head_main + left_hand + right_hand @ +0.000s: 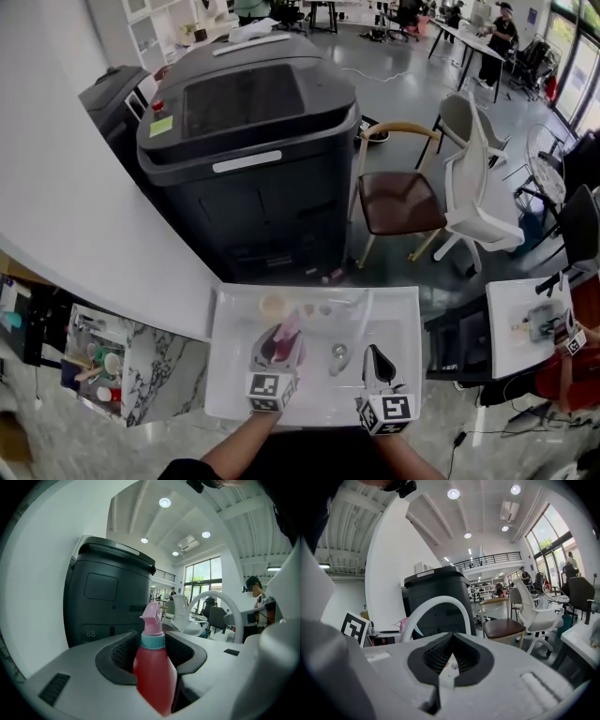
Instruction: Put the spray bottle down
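So the left gripper [151, 645] is clamped on the red spray bottle [153, 679]. Its jaws squeeze the body from both sides, and the bottle stands upright with the pink nozzle poking up past the tips. It's held over the white sink [234, 309], and I can't tell if the base touches the basin. The right gripper [451, 641] is just to its right, also over the sink, jaws pressed together with nothing in them. The white faucet [436, 605] arches right ahead of that one. Past the sink, ahead of the left gripper, is a big black machine [248, 159]. A brown chair [401, 202] is off to the right of the machine.
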